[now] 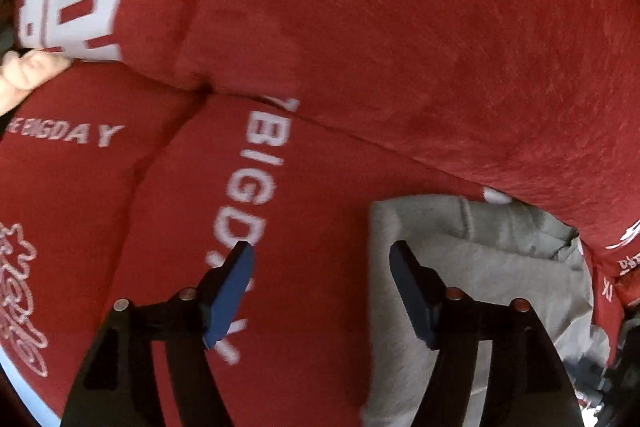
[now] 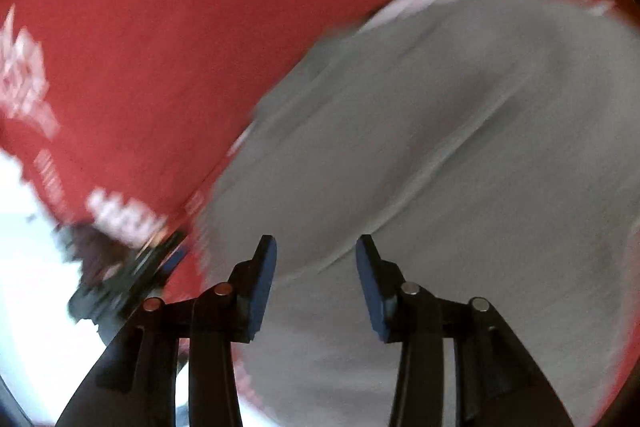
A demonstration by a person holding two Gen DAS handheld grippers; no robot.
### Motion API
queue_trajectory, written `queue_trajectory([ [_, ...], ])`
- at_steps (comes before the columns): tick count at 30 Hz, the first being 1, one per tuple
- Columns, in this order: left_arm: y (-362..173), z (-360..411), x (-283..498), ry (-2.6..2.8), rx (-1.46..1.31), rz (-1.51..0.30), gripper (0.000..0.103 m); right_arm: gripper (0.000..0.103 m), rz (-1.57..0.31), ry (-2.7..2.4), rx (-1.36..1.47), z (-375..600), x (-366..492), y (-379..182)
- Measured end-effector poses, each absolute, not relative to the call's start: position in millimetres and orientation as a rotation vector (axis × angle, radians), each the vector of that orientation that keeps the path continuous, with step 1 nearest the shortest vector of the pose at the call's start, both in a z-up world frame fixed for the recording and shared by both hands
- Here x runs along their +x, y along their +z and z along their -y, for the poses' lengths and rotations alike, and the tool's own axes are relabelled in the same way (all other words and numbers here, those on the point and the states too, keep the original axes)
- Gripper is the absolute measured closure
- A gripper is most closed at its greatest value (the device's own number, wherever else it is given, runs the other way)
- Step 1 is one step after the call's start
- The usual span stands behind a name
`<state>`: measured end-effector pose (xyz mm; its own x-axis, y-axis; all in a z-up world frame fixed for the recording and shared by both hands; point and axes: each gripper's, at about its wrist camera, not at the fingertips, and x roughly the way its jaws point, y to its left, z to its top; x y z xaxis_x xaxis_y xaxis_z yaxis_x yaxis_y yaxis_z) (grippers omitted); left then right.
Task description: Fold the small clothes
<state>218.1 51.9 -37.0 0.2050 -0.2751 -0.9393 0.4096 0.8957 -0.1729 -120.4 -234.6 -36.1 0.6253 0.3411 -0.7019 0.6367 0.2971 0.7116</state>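
Risked most of all: a grab that took the wrong cloth. Lay flat and creased, the small pale-grey soft fabric garment [image 1: 472, 291], on top of a big red printed cloth with white lettering [image 1: 360, 27], so that a low pinch at the grey edge could have caught the red layer beneath as well and dragged both together. Judged likely too: a bunched fold rather than a clean one, given the ridges already running across the grey garment [image 2: 460, 155].

Hung just over the grey garment's near left edge, the left gripper [image 1: 322, 255], jaws spread wide and gripping nothing (one pad over the red lettering, the other over grey). Hovered above the grey garment's middle, the right gripper [image 2: 316, 247], jaws likewise parted and empty. Blurred heavily in the right wrist view, so contact with the fabric could not be told.

Around the grey garment: red cloth on every visible side, puffed up in a thick roll beyond its far edge and able to flop back onto it. Far to the left of the garment, a bare hand [image 1: 28, 75] at the red cloth's white-patterned corner. To the garment's left in the right wrist view, a dark smeared object [image 2: 120, 267], not identifiable, beside a bright white patch [image 2: 24, 267].
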Motion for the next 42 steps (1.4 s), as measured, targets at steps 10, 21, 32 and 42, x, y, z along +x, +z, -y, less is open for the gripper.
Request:
queue_trajectory([
  [10,-34.5,-123.7,198.6,-0.419,0.155,-1.338,0.033,0.061,-1.044,0.041,1.378,90.3,6.7,-92.8],
  [21,-40.4,-136.8,186.1,-0.409,0.178,-1.357,0.033,0.070,-1.056,-0.026,1.317,72.2,39.7,-97.7],
  [32,-48.8,-54.7,153.6,-0.569,0.271,-1.298,0.029,0.072,-1.082,-0.317,0.998,164.4,-43.4,-32.7],
  [42,-77.3,-45.1,140.5,-0.480,0.307,-1.307,0.023,0.050,-0.947,-0.730,1.271,286.7,-163.0,-55.4],
])
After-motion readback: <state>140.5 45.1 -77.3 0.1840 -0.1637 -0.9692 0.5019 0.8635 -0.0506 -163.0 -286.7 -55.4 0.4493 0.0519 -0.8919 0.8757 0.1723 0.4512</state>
